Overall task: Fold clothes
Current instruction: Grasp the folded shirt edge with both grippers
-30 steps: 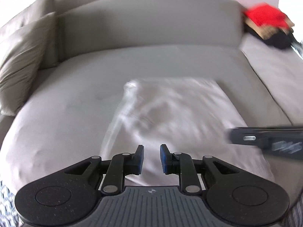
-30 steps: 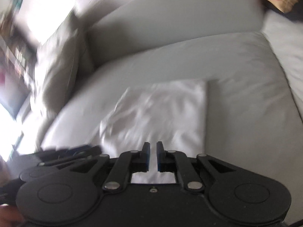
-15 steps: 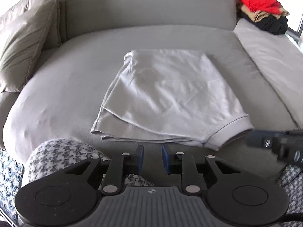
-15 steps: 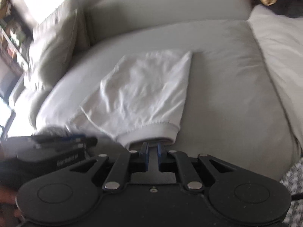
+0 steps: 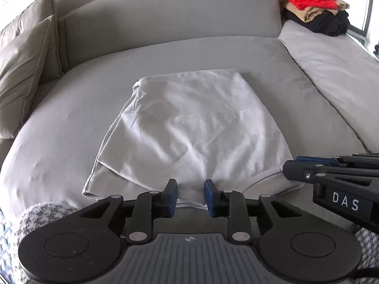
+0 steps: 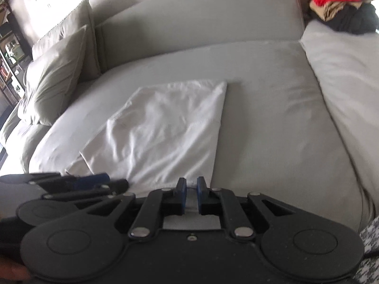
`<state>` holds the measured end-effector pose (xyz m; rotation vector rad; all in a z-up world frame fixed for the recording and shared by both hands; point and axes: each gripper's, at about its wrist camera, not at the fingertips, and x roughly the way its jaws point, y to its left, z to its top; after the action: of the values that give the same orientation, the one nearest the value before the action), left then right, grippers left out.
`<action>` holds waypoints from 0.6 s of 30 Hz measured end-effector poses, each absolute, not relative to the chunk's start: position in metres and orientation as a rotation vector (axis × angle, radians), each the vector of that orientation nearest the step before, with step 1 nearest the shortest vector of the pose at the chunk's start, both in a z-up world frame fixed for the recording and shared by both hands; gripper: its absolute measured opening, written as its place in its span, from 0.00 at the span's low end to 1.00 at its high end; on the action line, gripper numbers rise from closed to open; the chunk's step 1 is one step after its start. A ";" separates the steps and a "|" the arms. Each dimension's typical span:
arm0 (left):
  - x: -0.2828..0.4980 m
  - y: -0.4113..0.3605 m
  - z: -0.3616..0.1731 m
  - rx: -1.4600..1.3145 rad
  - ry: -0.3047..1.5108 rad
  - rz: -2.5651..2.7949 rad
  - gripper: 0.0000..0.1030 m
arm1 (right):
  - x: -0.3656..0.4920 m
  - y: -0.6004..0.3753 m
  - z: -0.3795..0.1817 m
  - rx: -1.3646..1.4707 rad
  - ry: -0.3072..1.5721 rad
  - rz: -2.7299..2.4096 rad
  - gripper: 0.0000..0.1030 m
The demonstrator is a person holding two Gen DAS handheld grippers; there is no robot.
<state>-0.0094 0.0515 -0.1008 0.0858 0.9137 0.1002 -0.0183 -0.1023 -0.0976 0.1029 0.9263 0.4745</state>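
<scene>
Left hand-held gripper [image 5: 190,196] up first: released, opening a touch wider just now, poised at the near edge of the white garment [image 5: 194,127], framing the hem in the gap without pinching it. Over to the right hand-held gripper [image 6: 191,190]: clenched down to a sliver, parked right by the ribbed hem [image 5: 267,177] at the near right corner, touching it or just shy, can't tell which, and gripping no cloth as far as can be seen.

And the garment itself? Lying flat in the middle of the grey sofa [image 5: 71,118] seat, already folded into a rough rectangle, stepped in layers at the near left corner, lightly creased across the top. Well apart at the far right, a heap of red, tan and black clothes [image 5: 315,7]; cushions [image 5: 23,66] propped at the far left.

Looks like the set-up for one more fold, near edge over to far edge. Now, to do it well: open up the right side before going in, then pinch every layer at each near corner, not just the top sheet. Shift the left out wider, toward that stepped corner, to avoid a sag in between. Lift both corners together and level, carry toward the backrest, lay down square on the far edge. Go slowly over the soft seat; expect slipping and bunching from thin cloth like this if dragged. Let go only once flat.
</scene>
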 end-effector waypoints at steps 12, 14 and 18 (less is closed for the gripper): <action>-0.022 0.054 -0.094 0.100 0.959 0.093 0.27 | -0.024 -0.111 -0.098 0.129 1.000 0.474 0.11; -0.026 0.058 -0.090 0.105 0.969 0.092 0.28 | -0.027 -0.117 -0.092 0.177 0.990 0.481 0.14; -0.030 0.077 -0.074 0.069 0.924 0.104 0.33 | -0.022 -0.129 -0.081 0.350 0.961 0.497 0.32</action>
<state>-0.0298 0.0774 -0.0738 0.0685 0.9243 0.1043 -0.0223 -0.1293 -0.0808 0.3496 0.9608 0.4969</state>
